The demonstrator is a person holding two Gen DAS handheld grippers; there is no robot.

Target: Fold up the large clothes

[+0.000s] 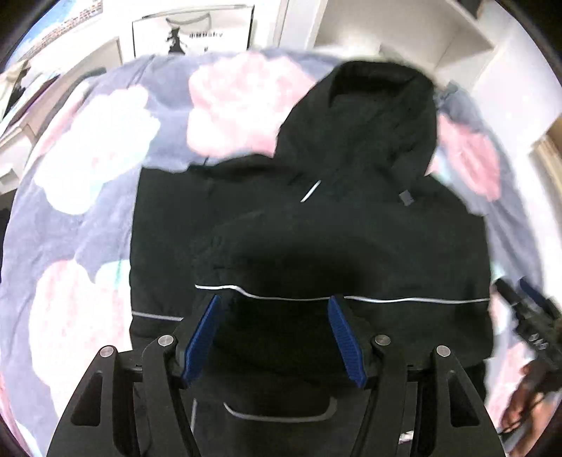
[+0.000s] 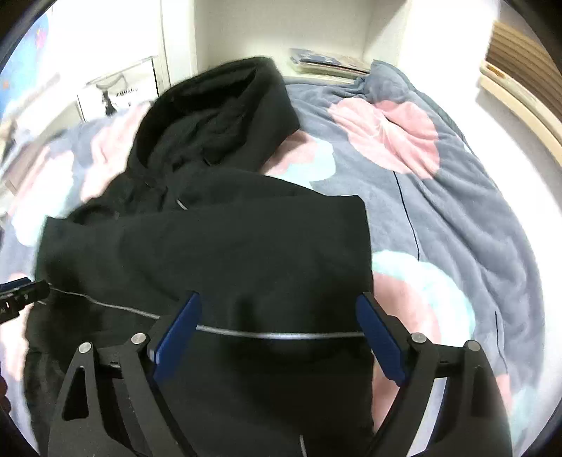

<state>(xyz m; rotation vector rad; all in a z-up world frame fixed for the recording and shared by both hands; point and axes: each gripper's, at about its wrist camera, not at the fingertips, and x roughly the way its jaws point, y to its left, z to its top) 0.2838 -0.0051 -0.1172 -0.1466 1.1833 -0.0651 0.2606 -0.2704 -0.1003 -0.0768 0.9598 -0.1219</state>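
A black hooded jacket (image 1: 316,218) with thin reflective stripes lies on a flowered blanket, hood pointing away from me. Its sides look folded in over the body. My left gripper (image 1: 275,302) is open just above the jacket's lower part, near a reflective stripe (image 1: 404,300). My right gripper (image 2: 279,302) is open over the jacket (image 2: 228,246) near its right edge, its jaws wide on either side of a stripe (image 2: 267,334). Neither holds cloth. The right gripper also shows at the right edge of the left wrist view (image 1: 530,316).
The grey-blue blanket (image 2: 456,211) with pink and mint flowers covers the bed. A white shelf unit (image 1: 439,38) and a white bag (image 1: 193,31) stand behind the bed. A wooden slatted frame (image 2: 520,81) is at the far right. Books (image 2: 326,63) lie by the bed's head.
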